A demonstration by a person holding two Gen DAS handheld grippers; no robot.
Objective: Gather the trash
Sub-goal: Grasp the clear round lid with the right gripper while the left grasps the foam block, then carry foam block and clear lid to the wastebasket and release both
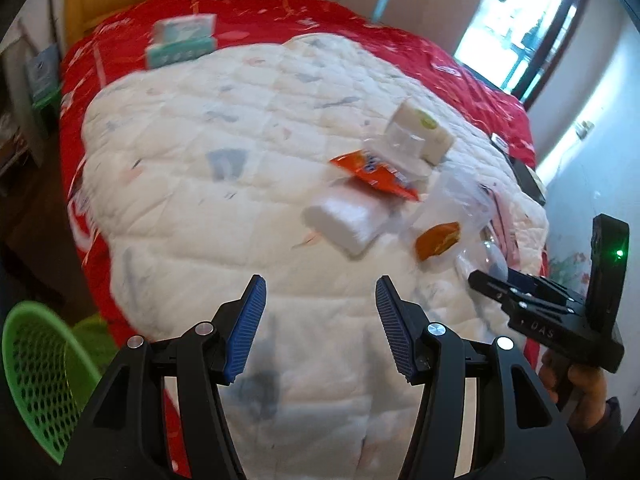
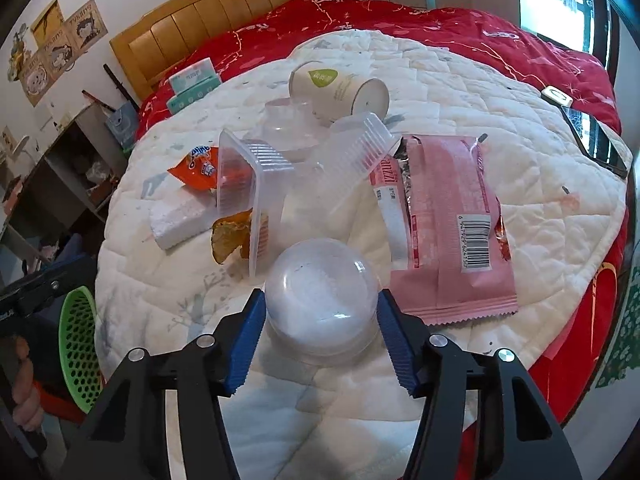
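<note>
Two grippers in play over a bed; trash heap sits on white quilt [image 2: 460, 128] laid over red bedspread [image 2: 440, 20].

Largest item: pink wrapper [image 2: 444, 232], flat, at 3 o'clock of the heap. Next: two clear plastic trays [image 2: 248, 184], tipped on edge, centre; paper cup [image 2: 340, 88] on its side at 12 o'clock; foam block [image 2: 180, 220] at 9 o'clock; orange snack packet [image 2: 196, 168] just behind it. Smallest target: clear dome lid [image 2: 320, 296] at 6 o'clock, nearest the camera.

R gripper [image 2: 320, 320]: jaws set either side of dome lid, blue pads touching or v. near its rim; looks like a clamp, contact not fully certain. L gripper [image 1: 320, 320]: jaws apart, nothing between, hovering over bare quilt.

Step in hand, by judgement: secure dome lid, carry to green basket [image 1: 36, 380] at 8 o'clock off bed edge. Advice: thin plastic will flex and pop out, so squeeze low on the rim, lift straight, avoid snagging pink wrapper edge beside it.

Surface: soft, quilted, gives under pressure. Room: wooden headboard [image 2: 224, 28] at 11 o'clock, window [image 1: 516, 28] at 2 o'clock, phone [image 2: 596, 140] near quilt edge at 3 o'clock; not trash, leave.
</note>
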